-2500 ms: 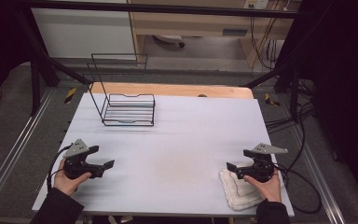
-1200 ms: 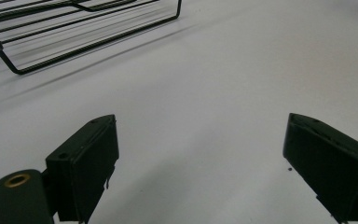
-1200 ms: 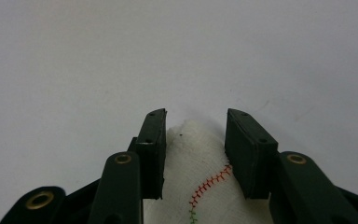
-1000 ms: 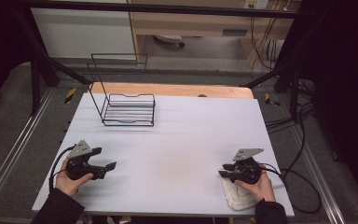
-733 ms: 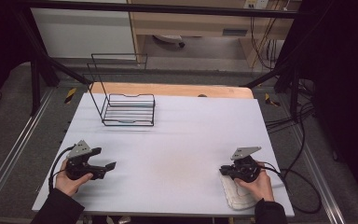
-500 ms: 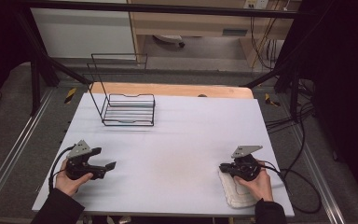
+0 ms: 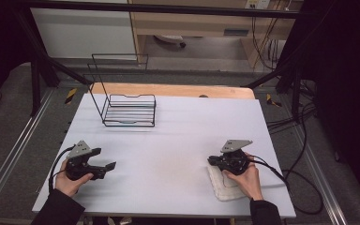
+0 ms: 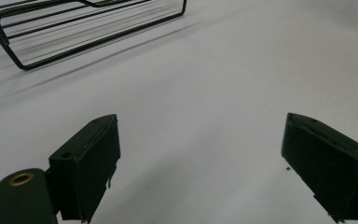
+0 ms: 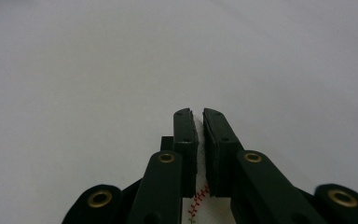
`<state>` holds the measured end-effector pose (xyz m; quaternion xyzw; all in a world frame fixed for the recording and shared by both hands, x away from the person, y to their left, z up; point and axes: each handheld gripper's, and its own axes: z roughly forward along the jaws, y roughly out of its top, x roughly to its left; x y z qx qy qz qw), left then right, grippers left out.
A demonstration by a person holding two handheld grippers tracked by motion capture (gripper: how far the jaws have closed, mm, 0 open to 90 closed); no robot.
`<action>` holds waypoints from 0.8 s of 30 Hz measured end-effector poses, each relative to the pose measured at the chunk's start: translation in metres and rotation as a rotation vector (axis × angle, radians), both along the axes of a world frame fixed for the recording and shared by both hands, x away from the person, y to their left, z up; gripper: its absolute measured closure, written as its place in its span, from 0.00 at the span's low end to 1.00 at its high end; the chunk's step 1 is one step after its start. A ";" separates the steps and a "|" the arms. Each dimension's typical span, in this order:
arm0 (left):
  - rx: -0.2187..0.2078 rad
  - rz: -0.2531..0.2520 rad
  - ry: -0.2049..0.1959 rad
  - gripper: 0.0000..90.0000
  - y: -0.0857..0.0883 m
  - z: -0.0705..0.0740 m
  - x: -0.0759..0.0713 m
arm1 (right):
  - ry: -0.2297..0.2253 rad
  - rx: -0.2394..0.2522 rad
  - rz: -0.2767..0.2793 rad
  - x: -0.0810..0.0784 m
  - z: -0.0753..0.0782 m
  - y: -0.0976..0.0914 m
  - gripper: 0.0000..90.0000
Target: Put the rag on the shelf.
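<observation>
White table (image 7: 178, 140) seen from above, w/ a person's two hands at the near edge, each holding a black gripper.

A folded white cloth (image 7: 222, 185) lies flat near the table's front right corner, just under the right hand (image 7: 246, 176). It's roughly rectangular; long axis runs front to back, tilted a little so the far end leans left. In the right gripper view a strip of cloth (image 9: 200, 200) w/ red stitching shows low between the jaws.

Right gripper (image 7: 212, 161) sits over the cloth's far left corner, pointing left across the table. Its jaws have just been closing and now stand nearly together, a thin slit left, w/ white cloth edge (image 9: 200, 140) pinched in that slit. So: clamped on the cloth.

Left gripper (image 7: 110, 165) is at the front left, well apart from the cloth, pointing right. In its own view the jaws stand wide apart, nothing between them, bare table below; can't tell if they touch the table.

A black wire rack (image 7: 129, 110) stands at the far left of the table, empty-looking, w/ a tall wire back.
</observation>
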<state>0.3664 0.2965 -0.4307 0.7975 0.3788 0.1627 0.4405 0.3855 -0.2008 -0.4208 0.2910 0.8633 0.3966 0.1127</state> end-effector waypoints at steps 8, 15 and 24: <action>0.000 0.008 0.000 0.13 0.002 0.000 0.000 | -0.021 0.011 0.065 0.011 0.004 0.039 0.94; -0.001 0.013 -0.001 0.13 0.003 0.000 0.000 | -0.018 0.005 0.126 0.022 -0.002 0.080 0.94; -0.007 0.018 -0.002 0.13 0.003 0.000 0.001 | -0.009 0.006 0.158 0.031 -0.010 0.116 0.94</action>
